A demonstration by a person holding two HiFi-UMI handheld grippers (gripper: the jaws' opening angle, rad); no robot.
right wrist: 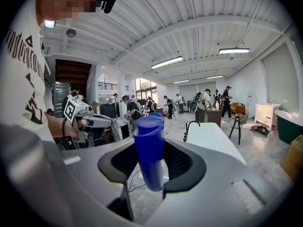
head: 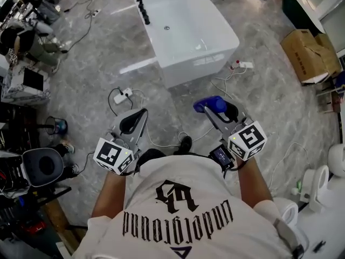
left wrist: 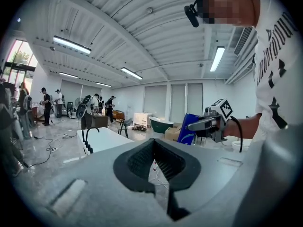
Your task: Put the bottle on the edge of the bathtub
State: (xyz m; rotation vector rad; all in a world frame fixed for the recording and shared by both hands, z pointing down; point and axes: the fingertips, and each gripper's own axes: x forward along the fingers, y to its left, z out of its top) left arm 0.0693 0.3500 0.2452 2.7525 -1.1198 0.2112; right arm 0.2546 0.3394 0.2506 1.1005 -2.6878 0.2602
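A white freestanding bathtub (head: 188,31) with a black faucet (head: 145,1) stands ahead on the grey marble floor, well beyond both grippers. My right gripper (head: 222,111) is shut on a blue bottle (head: 210,103). In the right gripper view the bottle (right wrist: 150,150) stands upright between the pads, and the bathtub (right wrist: 213,136) is behind it. My left gripper (head: 136,121) is level with the right one. Its tips meet with nothing between them (left wrist: 154,148). The left gripper view also shows the bathtub (left wrist: 109,138) and the held bottle (left wrist: 189,126).
Power strips and cables (head: 125,95) lie on the floor between me and the tub. A cardboard box (head: 308,53) sits at the right, white toilets (head: 318,182) nearer right, and equipment (head: 27,47) at the left. People (right wrist: 208,100) stand in the background.
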